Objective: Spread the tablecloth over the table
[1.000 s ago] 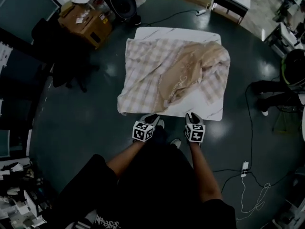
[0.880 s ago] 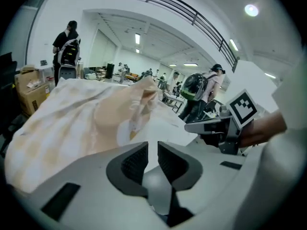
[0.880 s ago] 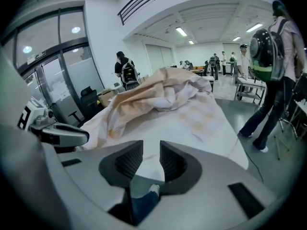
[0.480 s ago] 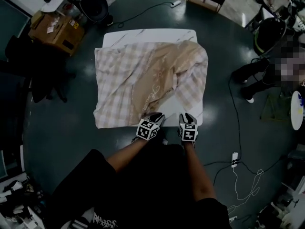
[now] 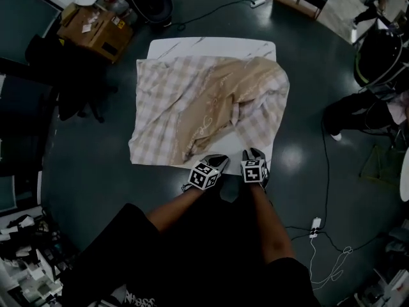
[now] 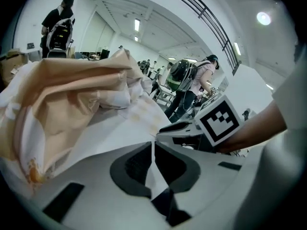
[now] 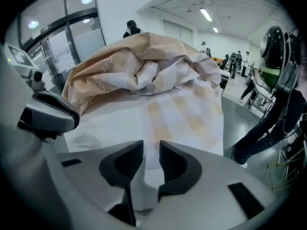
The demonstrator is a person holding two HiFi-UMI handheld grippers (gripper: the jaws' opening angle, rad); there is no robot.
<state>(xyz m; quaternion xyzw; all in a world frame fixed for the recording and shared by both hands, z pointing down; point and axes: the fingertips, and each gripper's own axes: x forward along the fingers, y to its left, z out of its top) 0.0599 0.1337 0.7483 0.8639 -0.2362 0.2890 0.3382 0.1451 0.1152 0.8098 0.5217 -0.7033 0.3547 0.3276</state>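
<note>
Tablecloth [image 5: 192, 101] is lying bunched and folded over itself on the white table [image 5: 211, 45], overhanging its left side and leaving the near right corner bare. At the near edge, the left gripper [image 5: 220, 160] is pinching what looks like a thin white edge of the tablecloth. Just to its right, the right gripper [image 5: 254, 153] is hovering released, jaws apart.
</note>
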